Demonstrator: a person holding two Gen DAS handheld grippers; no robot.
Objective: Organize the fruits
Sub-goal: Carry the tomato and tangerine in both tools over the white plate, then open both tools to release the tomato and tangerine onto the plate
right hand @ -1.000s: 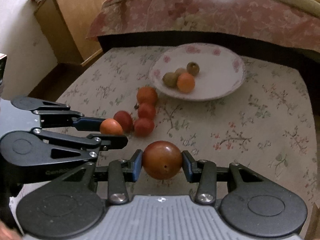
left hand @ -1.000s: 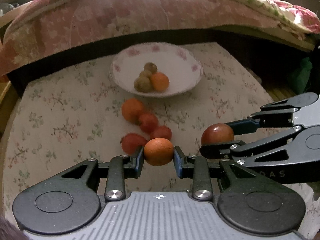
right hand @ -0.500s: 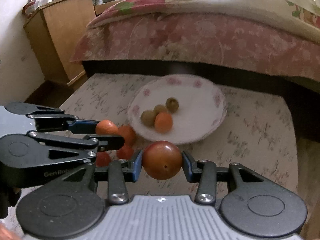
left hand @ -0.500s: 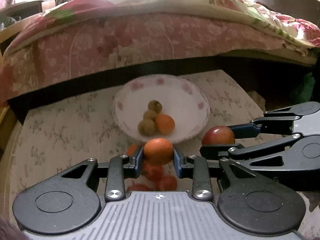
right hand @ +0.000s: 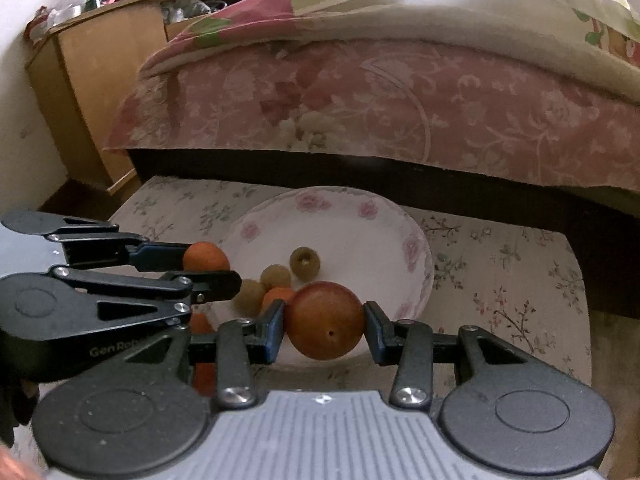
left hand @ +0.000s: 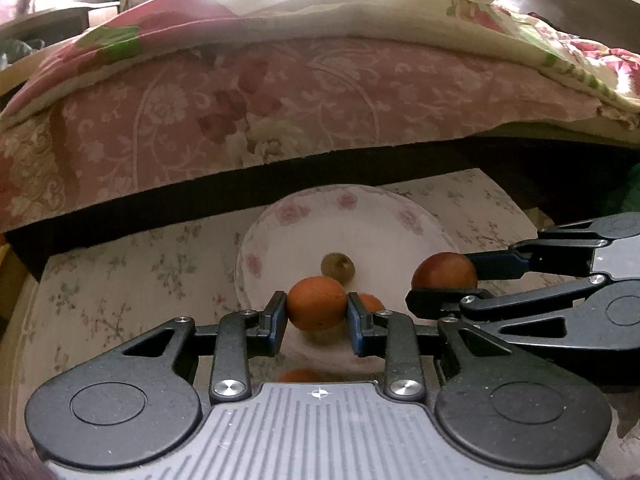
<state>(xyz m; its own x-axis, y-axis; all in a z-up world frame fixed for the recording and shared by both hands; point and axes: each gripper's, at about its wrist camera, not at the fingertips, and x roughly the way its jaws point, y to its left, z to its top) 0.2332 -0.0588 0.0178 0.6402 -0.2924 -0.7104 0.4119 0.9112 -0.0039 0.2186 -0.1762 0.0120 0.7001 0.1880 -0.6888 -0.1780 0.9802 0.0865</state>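
Left wrist view: the left gripper [left hand: 317, 309] points level toward the far bed, its fingers closed on a small orange fruit [left hand: 316, 302] held above the near edge of a floral plate [left hand: 280, 224]. On the plate lie a greenish-brown fruit [left hand: 338, 267] and another orange one [left hand: 370, 303], mostly hidden. At right, the right gripper [left hand: 444, 280] reaches in sideways, clamping a red-brown fruit [left hand: 445, 270].

Right wrist view: the right gripper [right hand: 325, 322] grips the red-brown fruit [right hand: 325, 320] over the plate's [right hand: 360, 220] near rim. Three olive-coloured fruits [right hand: 305, 263] and an orange one [right hand: 276, 295] rest on the plate. The left gripper [right hand: 208, 266] enters from the left, pinching its orange fruit [right hand: 205, 256]. Reddish fruit, possibly tomatoes [right hand: 202, 325], lies on the floral cloth [right hand: 500, 264] below it.
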